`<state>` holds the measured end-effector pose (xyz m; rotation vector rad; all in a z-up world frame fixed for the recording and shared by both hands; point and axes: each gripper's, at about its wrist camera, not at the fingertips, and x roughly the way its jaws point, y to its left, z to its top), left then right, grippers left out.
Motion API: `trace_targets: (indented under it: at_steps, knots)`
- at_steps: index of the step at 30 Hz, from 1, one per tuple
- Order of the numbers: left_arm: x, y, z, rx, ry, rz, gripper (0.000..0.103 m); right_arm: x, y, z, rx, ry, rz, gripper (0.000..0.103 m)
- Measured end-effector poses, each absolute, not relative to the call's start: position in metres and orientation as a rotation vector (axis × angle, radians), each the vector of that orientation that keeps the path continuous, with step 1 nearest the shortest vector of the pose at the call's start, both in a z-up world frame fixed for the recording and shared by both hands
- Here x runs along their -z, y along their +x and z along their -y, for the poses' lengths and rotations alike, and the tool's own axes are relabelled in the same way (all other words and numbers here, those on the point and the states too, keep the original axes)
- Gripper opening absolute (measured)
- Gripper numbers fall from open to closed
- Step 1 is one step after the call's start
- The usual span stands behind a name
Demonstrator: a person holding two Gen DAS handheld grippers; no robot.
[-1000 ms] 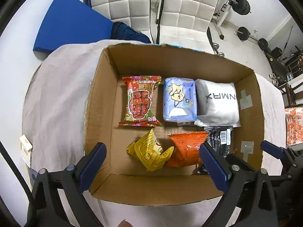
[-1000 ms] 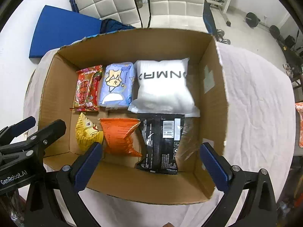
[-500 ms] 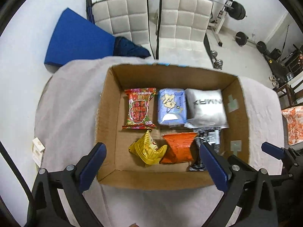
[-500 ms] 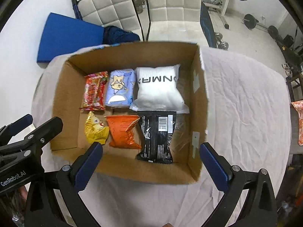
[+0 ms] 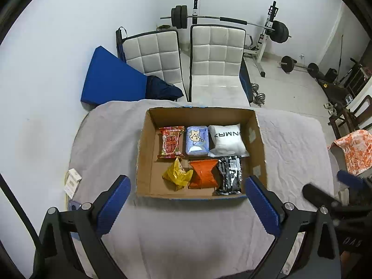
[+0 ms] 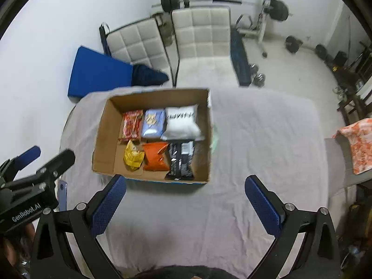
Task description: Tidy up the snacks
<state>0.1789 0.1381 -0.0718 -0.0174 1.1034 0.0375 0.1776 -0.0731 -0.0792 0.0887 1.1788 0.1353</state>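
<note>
Left wrist view: cardboard box (image 5: 201,194) on cloth-covered table (image 5: 186,232), holding six snack packs in two rows: red (image 5: 171,142), pale blue (image 5: 196,140), white (image 5: 227,140); yellow (image 5: 177,174), orange (image 5: 202,174), black (image 5: 229,175). Left gripper (image 5: 186,207) and right gripper (image 6: 184,203): jaws spread wide, both empty. Change over the last second: both grippers have drawn back and up, so the box shows smaller and farther off; contents unmoved. Judgement: sorting looks complete, hands retiring.
</note>
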Motion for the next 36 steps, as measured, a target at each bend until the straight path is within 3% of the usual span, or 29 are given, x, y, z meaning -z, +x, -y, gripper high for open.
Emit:
trace_targets:
  at_steps: [11, 36]
  knots:
    - [0.020, 0.140, -0.138, -0.041, -0.067, -1.071, 0.101, 0.011, 0.141, 0.088, -0.129, 0.066, -1.106, 0.103]
    - [-0.007, 0.114, -0.133, -0.045, -0.082, -1.025, 0.101, -0.009, 0.120, 0.095, -0.115, 0.053, -1.070, 0.103]
